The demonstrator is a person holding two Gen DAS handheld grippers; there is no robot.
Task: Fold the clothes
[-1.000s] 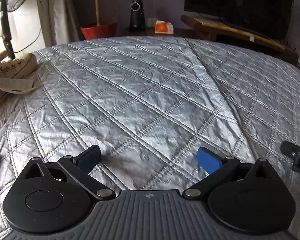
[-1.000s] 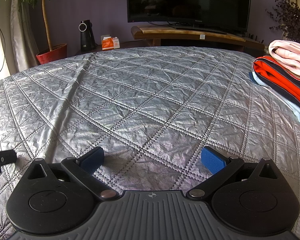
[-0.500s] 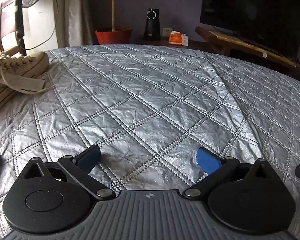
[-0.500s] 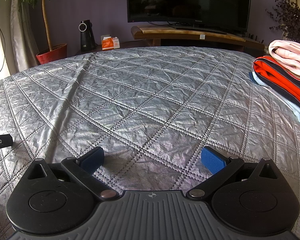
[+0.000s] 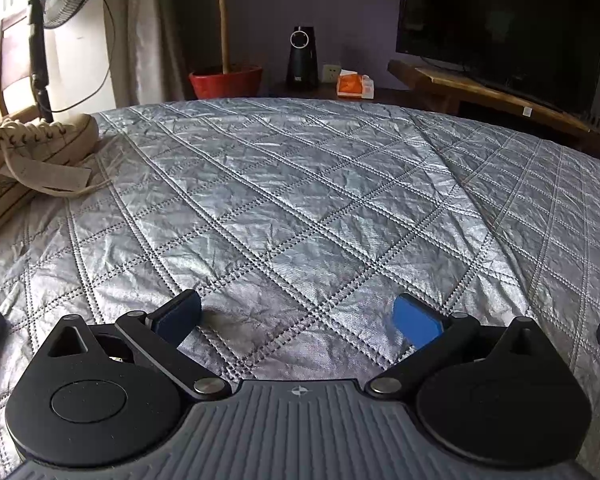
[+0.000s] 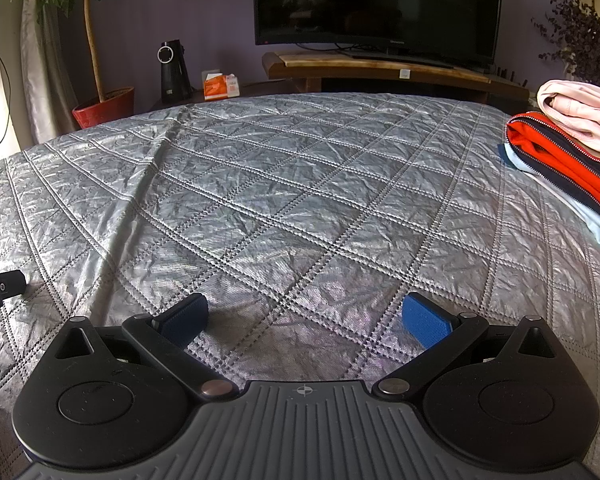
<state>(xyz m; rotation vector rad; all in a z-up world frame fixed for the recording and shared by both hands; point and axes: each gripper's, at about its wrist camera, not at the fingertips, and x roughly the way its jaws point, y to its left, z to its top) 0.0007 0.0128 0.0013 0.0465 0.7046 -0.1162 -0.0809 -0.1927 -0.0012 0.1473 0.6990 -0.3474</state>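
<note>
We record both the left gripper and right gripper with fingers released, grasping nothing, low over the quilted bed. One stack of three folded clothes lies at the bed's far right edge; one shoe lies far left.

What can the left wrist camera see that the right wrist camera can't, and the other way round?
Only the left view shows the pale sneaker on the bed's edge, with the fan's stand behind it. Only the right view shows the stack of folded clothes and the dark-leaved plant. Both show the silver quilt, the television, the red pot, the orange tissue box, and an open tool, left and right, holding nothing.
</note>
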